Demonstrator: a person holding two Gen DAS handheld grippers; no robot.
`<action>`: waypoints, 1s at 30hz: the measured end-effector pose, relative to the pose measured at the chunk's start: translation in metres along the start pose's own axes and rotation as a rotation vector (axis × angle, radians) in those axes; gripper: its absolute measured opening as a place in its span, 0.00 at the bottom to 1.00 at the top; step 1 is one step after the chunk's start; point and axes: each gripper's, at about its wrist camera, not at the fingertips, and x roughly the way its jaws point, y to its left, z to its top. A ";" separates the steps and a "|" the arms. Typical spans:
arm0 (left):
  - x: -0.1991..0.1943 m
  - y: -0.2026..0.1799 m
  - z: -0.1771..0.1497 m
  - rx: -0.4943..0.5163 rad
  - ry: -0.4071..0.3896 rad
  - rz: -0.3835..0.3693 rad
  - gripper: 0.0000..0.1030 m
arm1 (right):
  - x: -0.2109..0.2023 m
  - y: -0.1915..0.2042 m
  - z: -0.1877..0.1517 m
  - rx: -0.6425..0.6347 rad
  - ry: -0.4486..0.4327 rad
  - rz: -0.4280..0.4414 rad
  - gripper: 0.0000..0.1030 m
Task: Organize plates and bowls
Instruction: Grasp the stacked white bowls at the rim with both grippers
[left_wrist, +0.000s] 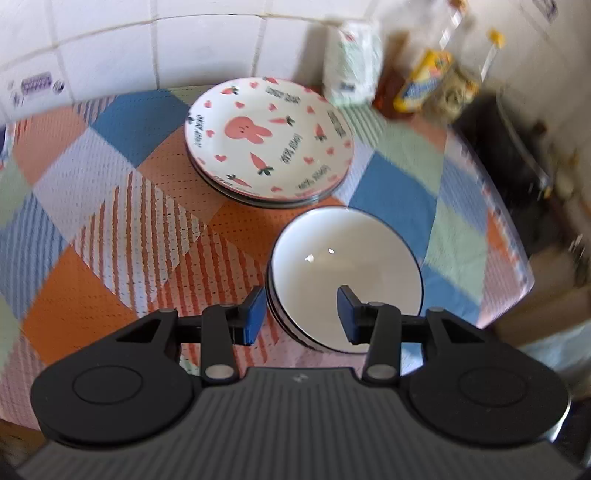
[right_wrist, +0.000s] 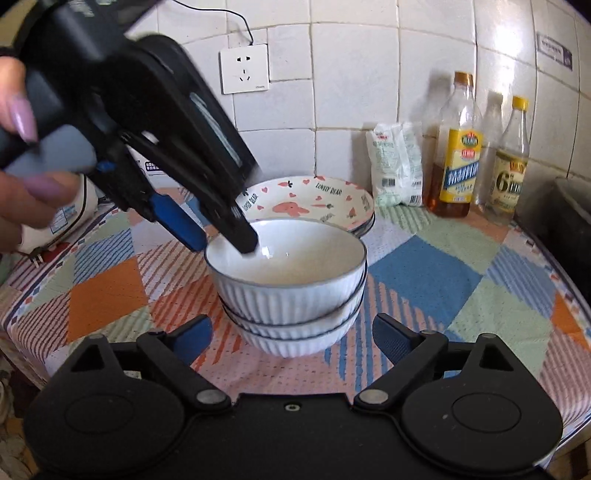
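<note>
White bowls (right_wrist: 286, 284) sit stacked mid-table on the patchwork cloth (right_wrist: 424, 273), plates (left_wrist: 269, 142) stacked just behind. I have my left gripper (left_wrist: 301, 312) spread wide astride the top bowl's rim, one finger inside. My right gripper (right_wrist: 291, 332) hangs wide apart, holding nothing.

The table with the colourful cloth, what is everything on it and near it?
White ribbed bowls with dark rims: three, stacked, middle of the patchwork tablecloth.
Plates, the top one white with pink rabbit and carrots: a stack, count unclear, behind the bowls.
White and green packet: one, by the tiled wall.
Yellow-label bottles: two, plus one clear bottle between them, right of the packet.
White wall socket: one, on the tiles.
Left claw: black and blue, open, astride the top bowl's rim.
Right claw: open, in front of the bowls.
</note>
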 end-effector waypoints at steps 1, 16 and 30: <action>0.001 0.007 -0.001 -0.020 -0.027 -0.001 0.45 | 0.004 -0.002 -0.003 0.017 0.006 0.001 0.93; 0.069 0.038 0.001 -0.043 0.046 -0.147 0.54 | 0.083 -0.007 -0.022 -0.048 0.028 0.040 0.95; 0.079 0.040 -0.007 -0.039 0.058 -0.216 0.45 | 0.097 -0.001 -0.024 -0.035 -0.040 0.044 1.00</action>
